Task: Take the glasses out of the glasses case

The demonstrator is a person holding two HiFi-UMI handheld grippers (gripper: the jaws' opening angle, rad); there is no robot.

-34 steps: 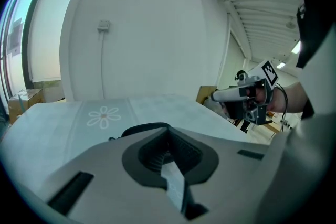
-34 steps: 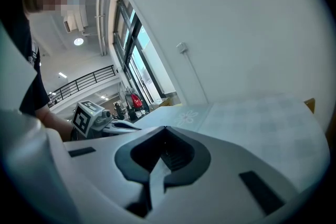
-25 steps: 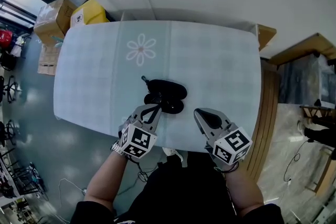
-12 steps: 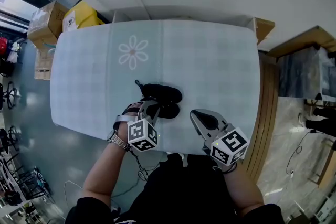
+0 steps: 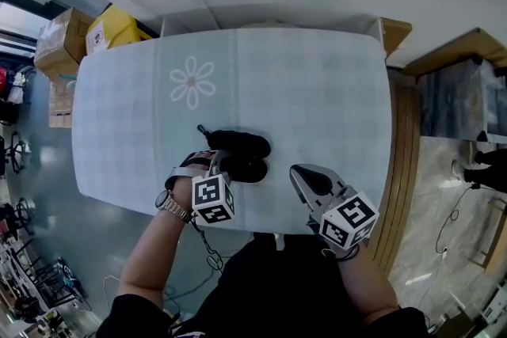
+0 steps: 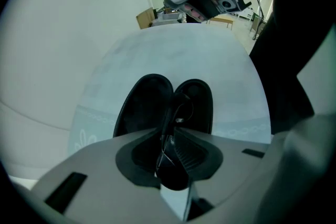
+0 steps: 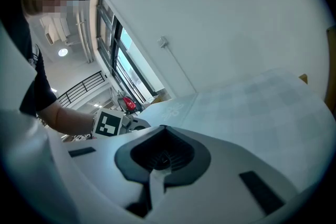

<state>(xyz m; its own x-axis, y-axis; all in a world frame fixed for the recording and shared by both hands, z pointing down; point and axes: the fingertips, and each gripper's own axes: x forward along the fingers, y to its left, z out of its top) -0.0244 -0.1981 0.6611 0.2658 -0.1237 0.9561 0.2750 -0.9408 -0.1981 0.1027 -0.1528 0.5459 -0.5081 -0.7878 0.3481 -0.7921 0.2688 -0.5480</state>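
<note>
A black glasses case [image 5: 244, 153] lies open on the pale blue tablecloth [image 5: 317, 99], both halves [image 6: 152, 105] spread flat. My left gripper [image 5: 219, 165] reaches it from the near side and is shut on the thin dark glasses [image 6: 176, 113], which run from the case's middle into the jaws. In its own view the left gripper [image 6: 170, 153] sits right at the case's near edge. My right gripper [image 5: 306, 179] hovers near the table's front right, shut with nothing held; in its own view the right gripper [image 7: 157, 162] looks across the cloth.
A flower print [image 5: 191, 82] marks the cloth behind the case. Cardboard boxes [image 5: 55, 36] and a yellow box [image 5: 115, 26] stand on the floor beyond the far left corner. Wooden furniture [image 5: 467, 63] is at the right. The table's front edge [image 5: 261, 227] is close to my body.
My left hand has turned and pushed in closer over the case's near edge. The right gripper has stayed about where it was.
</note>
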